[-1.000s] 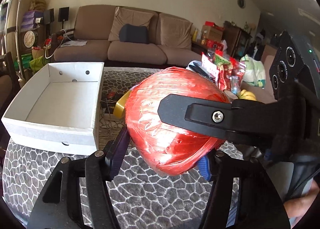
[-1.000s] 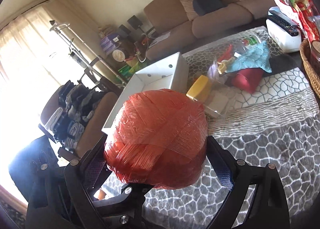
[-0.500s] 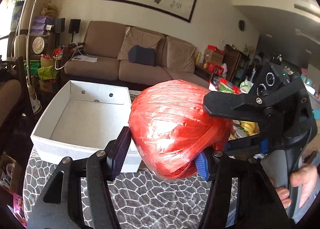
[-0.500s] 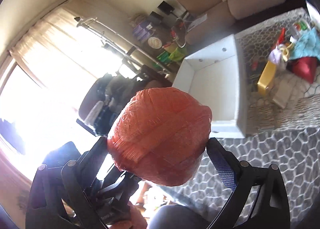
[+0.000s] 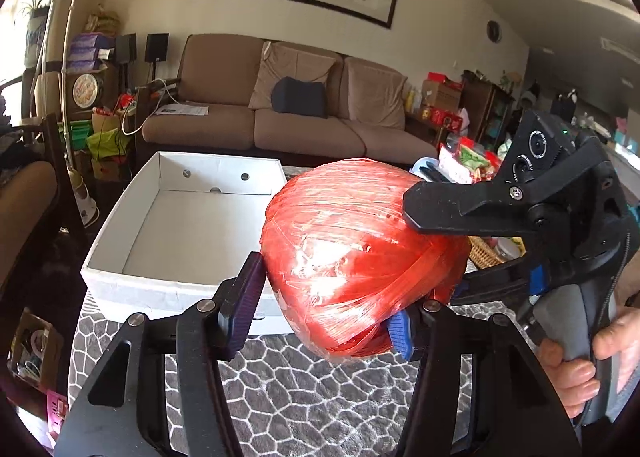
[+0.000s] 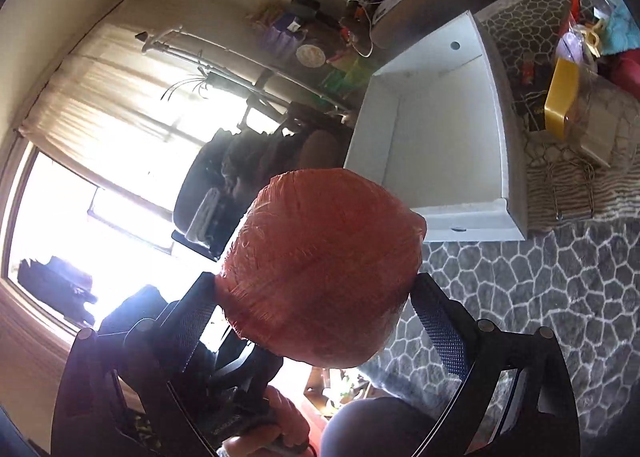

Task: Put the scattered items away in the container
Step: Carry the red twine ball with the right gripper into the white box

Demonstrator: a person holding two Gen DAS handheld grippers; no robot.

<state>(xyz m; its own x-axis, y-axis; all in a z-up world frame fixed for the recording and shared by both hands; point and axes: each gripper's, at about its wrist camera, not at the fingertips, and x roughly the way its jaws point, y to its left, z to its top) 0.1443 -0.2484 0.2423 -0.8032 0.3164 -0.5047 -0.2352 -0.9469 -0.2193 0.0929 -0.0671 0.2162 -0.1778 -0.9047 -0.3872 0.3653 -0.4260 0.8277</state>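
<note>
Living-room clutter surrounds our work surface, a table under a grey cobble-patterned cloth, with a brown sofa against the far wall.

We carry the red ball of plastic twine in the air above the near part of the cloth, close to the front wall of the white box but not yet over it. Both tools pinch it at once: the left gripper has its fingers pressed onto the ball's lower flanks, and the right gripper clamps it from the other side, its upper finger lying across the ball's top in the left view. We judge that 2 grips are used because the ball is wide, round and slick with film wrap, so 1 pair of pads could let it roll out.

Next to it, the box sits open with nothing visible inside it, its 2 vent holes facing us from the back wall. Its near wall is the 1 thing between ball and floor of the box; we think the ball is high enough to pass over it.

Farther right, beyond the box, a yellow packet, a teal cloth and a clear bag lie in a heap, apart from our path. A wicker basket peeks behind the ball, with snack packets beyond.
</note>
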